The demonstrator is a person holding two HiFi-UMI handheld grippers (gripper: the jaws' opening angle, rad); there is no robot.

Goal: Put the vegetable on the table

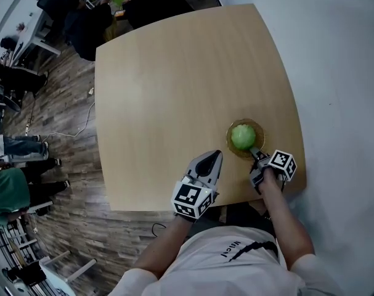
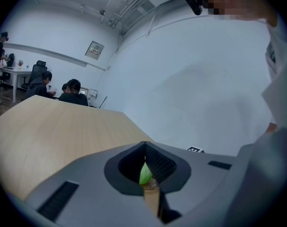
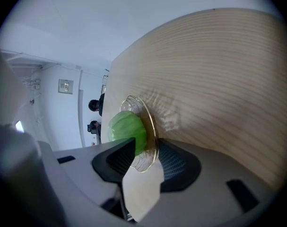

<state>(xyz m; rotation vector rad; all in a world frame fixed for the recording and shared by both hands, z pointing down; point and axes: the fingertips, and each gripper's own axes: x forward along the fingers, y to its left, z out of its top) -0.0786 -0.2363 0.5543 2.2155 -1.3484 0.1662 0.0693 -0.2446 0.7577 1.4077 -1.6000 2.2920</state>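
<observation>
pale wooden table (image 1: 174,73) fills most of the head view, with plank floor (image 1: 57,134) to its left, a plain white surface to its right, and seated people (image 1: 91,20) at desks beyond the far left corner. the vegetable (image 1: 243,136), a round green head, sits in a clear glass dish (image 1: 260,132) that rests on the table near the right edge, close to the near side. the right gripper (image 1: 257,155) reaches in from the near side and is level with the tabletop. its fingers stand apart, with the near rim of the dish between them. in the right gripper view there are gaps on both sides of the glass, so the pads are not pressing on it. one finger lies beside the vegetable and the other lies on the underside of the dish. the left gripper (image 1: 215,158) rests over the near part of the table, just left of the dish and apart from it. its fingers are closed together with nothing between them. in the left gripper view only a thin slit remains between the tips, and a sliver of the green vegetable shows through it.
</observation>
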